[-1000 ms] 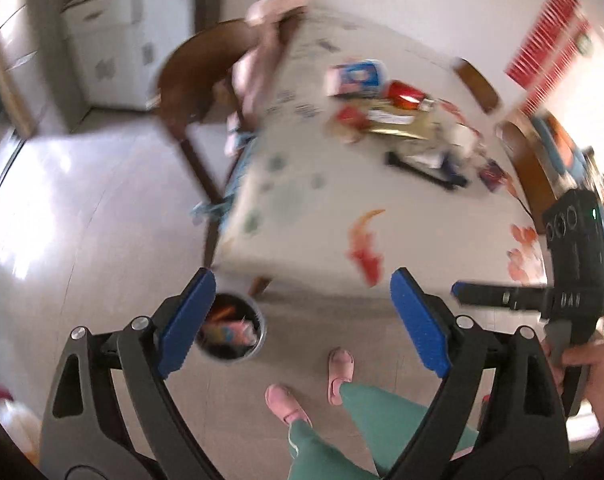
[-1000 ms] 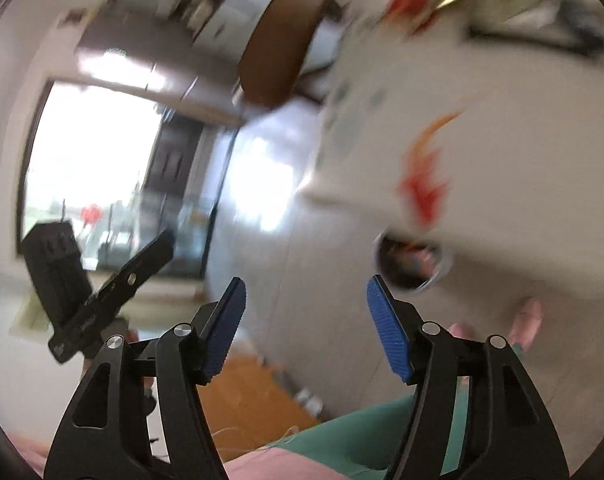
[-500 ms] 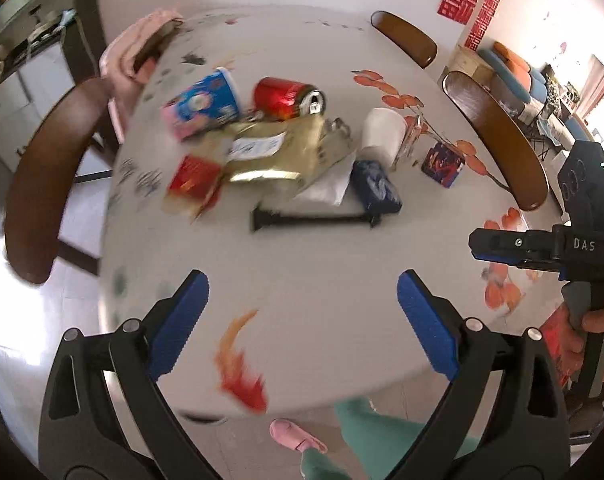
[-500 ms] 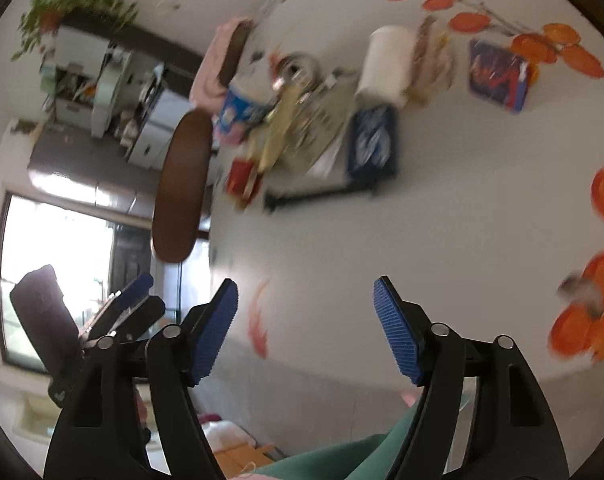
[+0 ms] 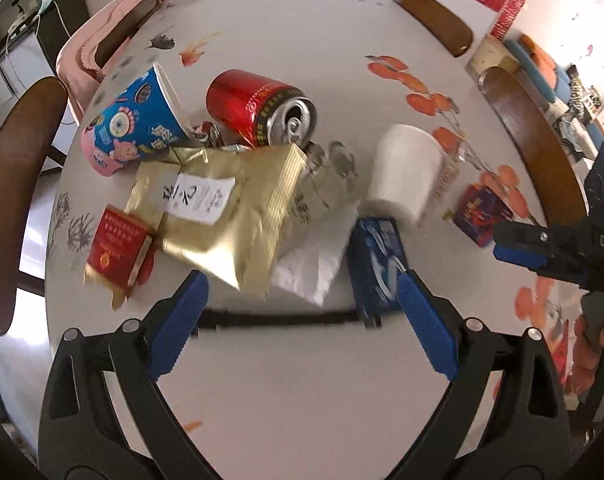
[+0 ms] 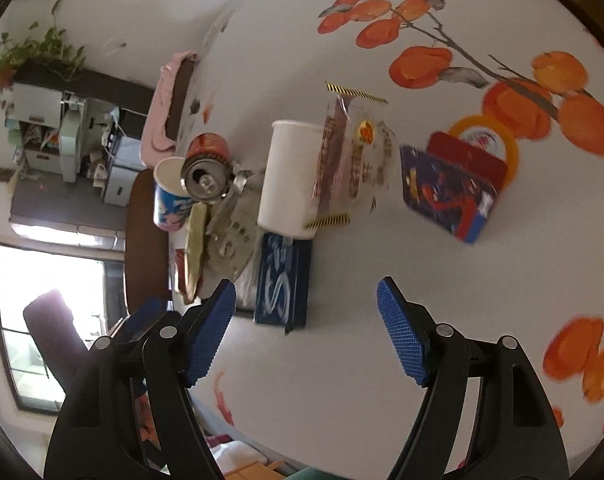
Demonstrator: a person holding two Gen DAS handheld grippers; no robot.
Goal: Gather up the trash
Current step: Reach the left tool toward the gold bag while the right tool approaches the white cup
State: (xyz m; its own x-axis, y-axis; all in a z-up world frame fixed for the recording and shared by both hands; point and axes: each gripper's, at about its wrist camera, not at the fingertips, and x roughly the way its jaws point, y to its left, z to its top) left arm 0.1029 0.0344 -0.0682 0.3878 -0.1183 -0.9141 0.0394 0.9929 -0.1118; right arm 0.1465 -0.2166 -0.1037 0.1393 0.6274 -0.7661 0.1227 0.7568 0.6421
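Observation:
Trash lies in a heap on the white table (image 5: 302,380): a red can (image 5: 258,108) on its side, a blue paper cup (image 5: 138,124), a gold bag (image 5: 230,208), a small red pack (image 5: 116,242), a white napkin (image 5: 314,264), a dark blue pack (image 5: 376,264), a white cup (image 5: 408,170) and a black strip (image 5: 278,318). My left gripper (image 5: 302,328) is open and empty, just above the black strip. My right gripper (image 6: 306,332) is open and empty, near the dark blue pack (image 6: 282,280). The can (image 6: 206,168) and white cup (image 6: 294,180) lie beyond.
A blue and red box (image 5: 482,216) lies at the right; it also shows in the right wrist view (image 6: 450,192) next to a clear wrapper (image 6: 358,160). Wooden chairs (image 5: 18,184) ring the table, one draped with pink cloth (image 5: 98,44).
Both grippers swung up from the floor and bin to the tabletop and closed in on the trash heap. Both stayed open and empty.

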